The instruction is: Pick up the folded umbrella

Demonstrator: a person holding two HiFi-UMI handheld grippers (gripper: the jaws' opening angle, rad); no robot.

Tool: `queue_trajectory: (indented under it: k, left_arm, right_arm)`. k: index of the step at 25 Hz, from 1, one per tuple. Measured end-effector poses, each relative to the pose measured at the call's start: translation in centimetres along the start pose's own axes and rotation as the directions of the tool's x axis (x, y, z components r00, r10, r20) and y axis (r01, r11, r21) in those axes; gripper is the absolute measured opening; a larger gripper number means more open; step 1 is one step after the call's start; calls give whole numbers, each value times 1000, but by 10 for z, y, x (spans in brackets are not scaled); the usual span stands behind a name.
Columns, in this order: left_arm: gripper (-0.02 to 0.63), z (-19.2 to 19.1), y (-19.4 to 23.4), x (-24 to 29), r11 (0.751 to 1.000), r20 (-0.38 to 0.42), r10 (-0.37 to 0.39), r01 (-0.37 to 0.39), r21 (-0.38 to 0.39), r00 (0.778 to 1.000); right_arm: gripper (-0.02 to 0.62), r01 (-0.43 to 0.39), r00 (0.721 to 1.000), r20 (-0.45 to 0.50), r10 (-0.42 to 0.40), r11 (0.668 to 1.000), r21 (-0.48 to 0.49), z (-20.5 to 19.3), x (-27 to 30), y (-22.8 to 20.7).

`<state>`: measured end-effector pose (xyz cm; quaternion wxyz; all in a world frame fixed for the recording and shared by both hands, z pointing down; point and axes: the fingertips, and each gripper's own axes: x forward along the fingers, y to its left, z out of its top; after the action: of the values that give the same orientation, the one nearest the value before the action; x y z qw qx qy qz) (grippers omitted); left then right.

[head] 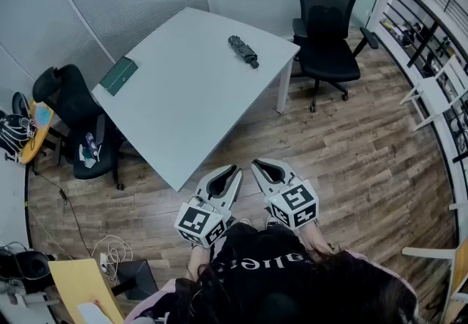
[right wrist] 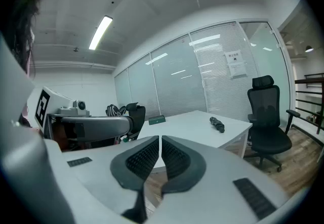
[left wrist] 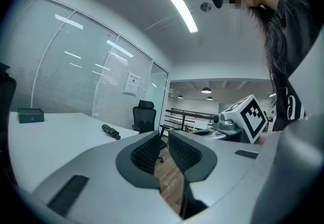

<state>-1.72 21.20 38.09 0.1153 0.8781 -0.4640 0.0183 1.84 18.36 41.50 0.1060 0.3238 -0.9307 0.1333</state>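
Lying aslant by the far right corner of the table (head: 183,103), the folded umbrella (head: 243,51) is well apart from the left gripper (head: 234,169) and right gripper (head: 257,164), both pinched shut and empty off its near corner, the right seemingly nearer.

Folded umbrella (head: 243,50) is showing mottled black-grey. Rectangular table (head: 183,114) is reading white, flat box (head: 118,75) dark green, plank floor (head: 351,154) streaked brown.
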Motion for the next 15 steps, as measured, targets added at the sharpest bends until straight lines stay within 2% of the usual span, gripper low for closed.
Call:
queue_trajectory:
  k: [6,15]
  left_arm:
    - [72,1,-1,9,1000,4,13,-13,4,1000]
    - [72,0,-9,35,999,6,35,-35,6,999]
  right_arm:
    - [32,-8,1000,25,8,1000,13,4,-3,-10]
    - [32,-14,1000,11,14,1000,11,1,-14,-41]
